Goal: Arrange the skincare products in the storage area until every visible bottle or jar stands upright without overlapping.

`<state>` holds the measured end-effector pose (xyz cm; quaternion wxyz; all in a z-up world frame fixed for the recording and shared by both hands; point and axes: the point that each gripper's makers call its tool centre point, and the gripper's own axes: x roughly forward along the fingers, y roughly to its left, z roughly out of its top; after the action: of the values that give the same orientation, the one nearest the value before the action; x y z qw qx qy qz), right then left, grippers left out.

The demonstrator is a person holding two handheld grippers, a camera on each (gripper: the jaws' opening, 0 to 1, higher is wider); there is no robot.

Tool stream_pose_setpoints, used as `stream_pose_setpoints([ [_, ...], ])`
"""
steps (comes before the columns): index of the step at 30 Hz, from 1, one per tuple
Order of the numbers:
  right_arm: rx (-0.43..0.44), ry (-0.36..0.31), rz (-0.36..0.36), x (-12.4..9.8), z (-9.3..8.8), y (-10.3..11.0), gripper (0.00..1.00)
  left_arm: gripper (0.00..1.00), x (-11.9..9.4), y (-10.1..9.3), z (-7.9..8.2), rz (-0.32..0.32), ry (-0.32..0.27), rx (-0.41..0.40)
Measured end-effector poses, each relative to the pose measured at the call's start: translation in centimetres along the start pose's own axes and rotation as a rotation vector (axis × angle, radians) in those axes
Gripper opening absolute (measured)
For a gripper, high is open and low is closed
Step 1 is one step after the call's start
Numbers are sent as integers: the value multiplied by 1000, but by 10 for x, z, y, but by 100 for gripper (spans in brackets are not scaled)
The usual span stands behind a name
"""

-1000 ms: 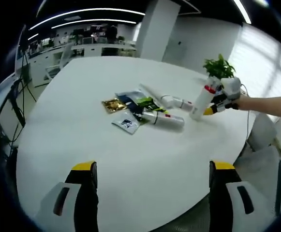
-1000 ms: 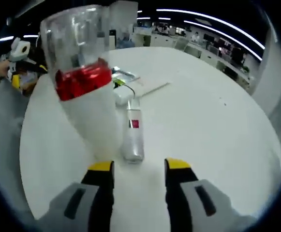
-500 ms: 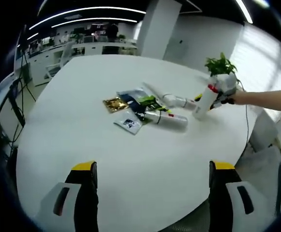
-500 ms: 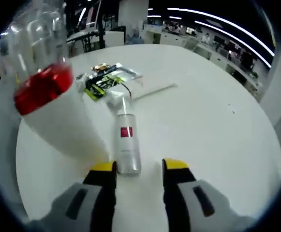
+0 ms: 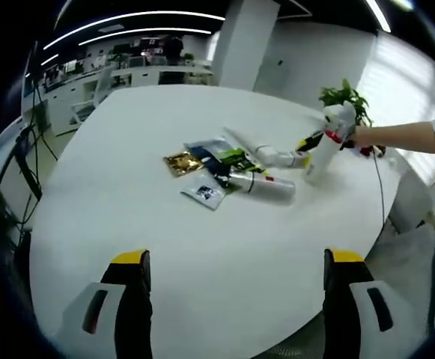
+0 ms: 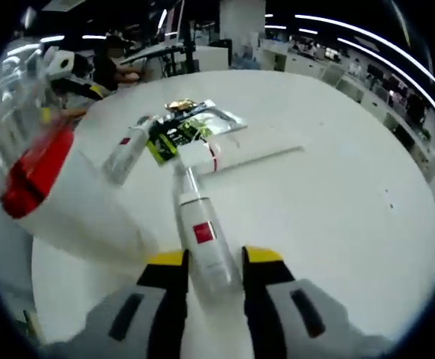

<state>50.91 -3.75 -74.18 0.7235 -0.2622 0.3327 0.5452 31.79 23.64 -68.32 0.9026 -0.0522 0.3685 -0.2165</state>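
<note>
A: Status of the right gripper (image 6: 213, 258)?

B: Its yellow-tipped jaws sit narrow on either side of a slim white bottle with a red square label (image 6: 204, 244), lying flat on the round white table (image 6: 337, 187). Firm contact cannot be confirmed. A white bottle with a red band and clear cap (image 6: 56, 191) stands just beside it, at the left of that view.

A: And the left gripper (image 5: 236, 258)?

B: Jaws wide apart, holding nothing, well short of the items. Another white bottle (image 5: 264, 185) lies flat against the scattered foil sachets (image 5: 195, 166) mid-table.

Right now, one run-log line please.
right gripper: around lying bottle | red-band bottle: tilted beside it | left gripper: open, hovering over table
</note>
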Motion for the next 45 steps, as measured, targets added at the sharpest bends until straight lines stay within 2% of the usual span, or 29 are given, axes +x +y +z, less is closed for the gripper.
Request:
stream_pose_setpoints([
  [14, -66, -29, 82, 21, 15, 2, 28, 94, 2, 8, 0, 15, 11, -10],
  [21, -95, -32, 101, 24, 18, 4, 22, 94, 6, 7, 1, 12, 17, -10],
  [37, -24, -13, 46, 22, 13, -6, 21, 93, 7, 4, 6, 5, 11, 1],
  [39, -40, -7, 31, 20, 12, -6, 21, 93, 7, 4, 6, 5, 10, 1],
  [40, -60, 6, 1, 17, 12, -9, 21, 93, 6, 3, 6, 5, 9, 0],
  [45, -47, -10, -8, 9, 17, -6, 21, 93, 6, 1, 6, 1, 7, 1],
])
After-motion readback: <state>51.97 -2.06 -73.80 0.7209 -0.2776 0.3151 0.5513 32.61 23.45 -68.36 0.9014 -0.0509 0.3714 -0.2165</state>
